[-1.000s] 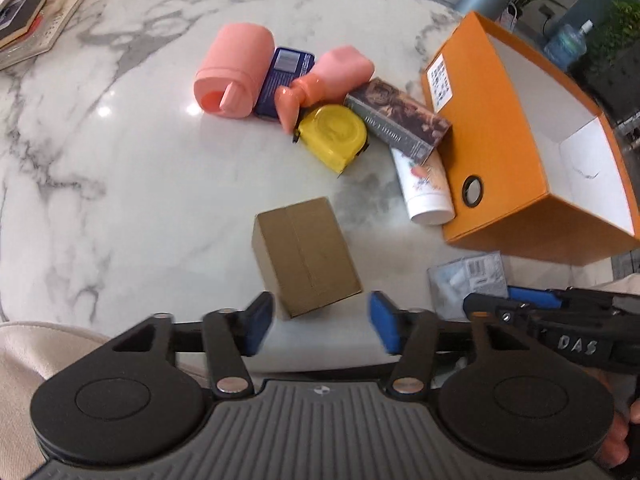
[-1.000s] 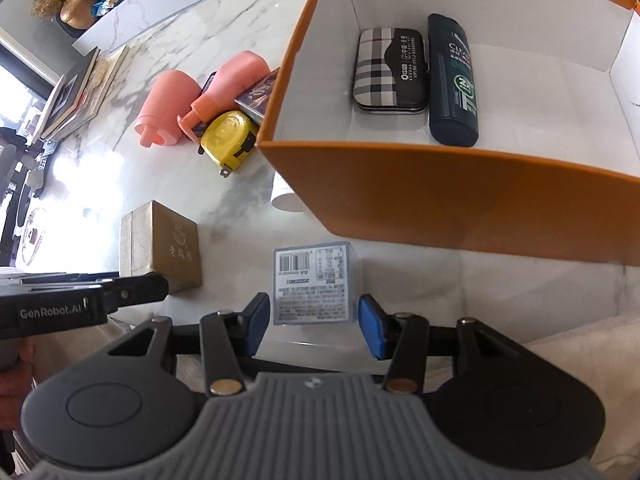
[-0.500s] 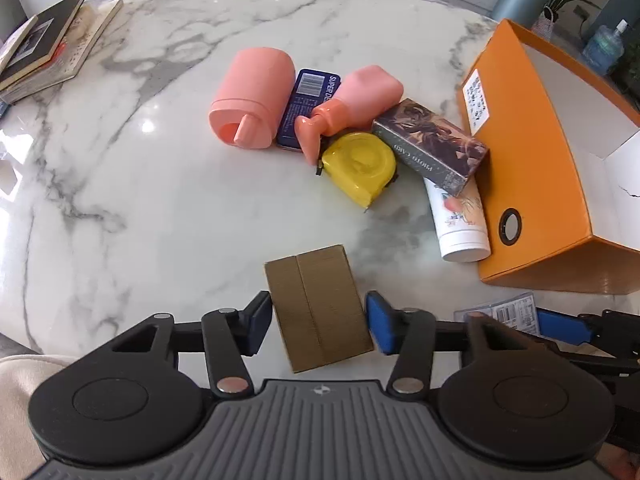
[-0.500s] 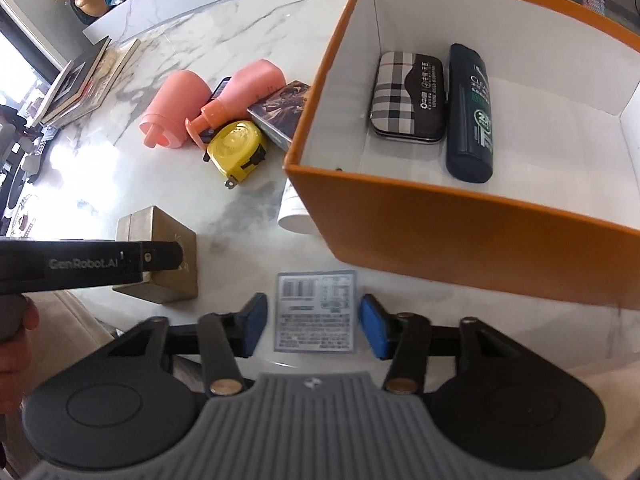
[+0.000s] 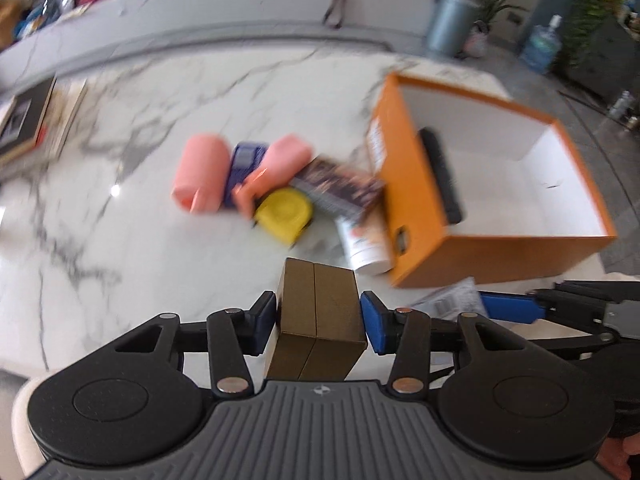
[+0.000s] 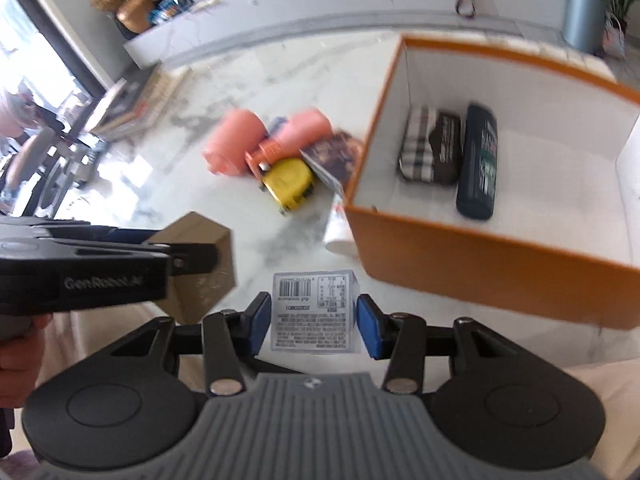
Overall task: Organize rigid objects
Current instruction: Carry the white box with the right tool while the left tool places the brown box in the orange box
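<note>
My left gripper point(image 5: 319, 314) has its jaws closing, pads pressed on both sides of a brown cardboard box point(image 5: 316, 292), which hangs tilted above the marble table point(image 5: 120, 240). The right wrist view shows that box point(image 6: 200, 296) off the table, in the left gripper point(image 6: 196, 258). My right gripper point(image 6: 313, 322) is shut on a small clear box with a barcode label point(image 6: 314, 308), also held above the table. An open orange box point(image 6: 480, 268) stands to the right and holds a plaid case point(image 6: 420, 156) and a dark bottle point(image 6: 478, 160).
A pile lies left of the orange box point(image 5: 420, 208): two pink containers point(image 5: 200, 176), a blue tin point(image 5: 244, 164), a yellow tape measure point(image 5: 284, 212), a dark printed box point(image 5: 340, 188) and a white tube point(image 5: 364, 248). Books point(image 5: 24, 120) sit at the far left edge.
The left gripper's jaws closed on the brown box and lifted it off the table. The right gripper rose with the clear box. Both views tilted up toward the room.
</note>
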Motion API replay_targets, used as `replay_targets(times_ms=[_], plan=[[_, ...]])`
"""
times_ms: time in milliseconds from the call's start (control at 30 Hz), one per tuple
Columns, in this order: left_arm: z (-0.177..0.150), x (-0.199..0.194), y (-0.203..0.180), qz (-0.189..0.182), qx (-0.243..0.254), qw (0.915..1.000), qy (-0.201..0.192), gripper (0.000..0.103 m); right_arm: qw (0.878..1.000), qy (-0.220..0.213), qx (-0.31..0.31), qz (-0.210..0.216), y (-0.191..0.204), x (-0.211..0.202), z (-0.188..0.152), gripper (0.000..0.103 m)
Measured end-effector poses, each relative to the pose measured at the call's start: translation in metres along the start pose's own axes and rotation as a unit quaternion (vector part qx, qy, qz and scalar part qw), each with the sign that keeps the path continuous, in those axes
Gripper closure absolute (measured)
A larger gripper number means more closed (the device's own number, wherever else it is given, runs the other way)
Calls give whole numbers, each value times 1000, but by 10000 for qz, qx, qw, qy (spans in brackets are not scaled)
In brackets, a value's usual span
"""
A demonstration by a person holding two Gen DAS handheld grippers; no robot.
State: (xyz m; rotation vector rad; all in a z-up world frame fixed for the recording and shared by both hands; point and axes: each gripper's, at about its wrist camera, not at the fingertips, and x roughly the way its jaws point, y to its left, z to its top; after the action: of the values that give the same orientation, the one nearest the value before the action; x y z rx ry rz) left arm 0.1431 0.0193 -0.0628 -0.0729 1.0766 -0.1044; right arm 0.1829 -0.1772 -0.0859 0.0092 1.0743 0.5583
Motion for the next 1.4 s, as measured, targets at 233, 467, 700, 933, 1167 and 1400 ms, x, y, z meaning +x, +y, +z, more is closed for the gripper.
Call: replay_targets(times_ms=[233, 467, 700, 933, 1167, 1400], plan=[[15, -37, -33, -353, 202, 9981, -456, 51, 9979, -619, -127, 119, -3, -53, 2, 55], [46, -50, -71, -585, 632, 9938, -706, 51, 9910, -1330, 176, 9, -37, -99, 8, 55], [78, -18, -113, -731, 1148, 9897, -439, 51, 9844, -1552, 748, -372, -93, -105, 23, 55], [89, 39, -147, -801, 1619, 9829, 365, 51, 9825, -1338, 1234, -389, -141, -84, 29, 55], [94, 64, -172, -291, 2217, 9730, 579, 51, 9831, -1072, 1457, -268, -171, -57, 32, 55], [103, 92, -181, 44, 3188, 9424, 1012, 51, 9828, -961, 1571, -153, -196, -42, 36, 55]])
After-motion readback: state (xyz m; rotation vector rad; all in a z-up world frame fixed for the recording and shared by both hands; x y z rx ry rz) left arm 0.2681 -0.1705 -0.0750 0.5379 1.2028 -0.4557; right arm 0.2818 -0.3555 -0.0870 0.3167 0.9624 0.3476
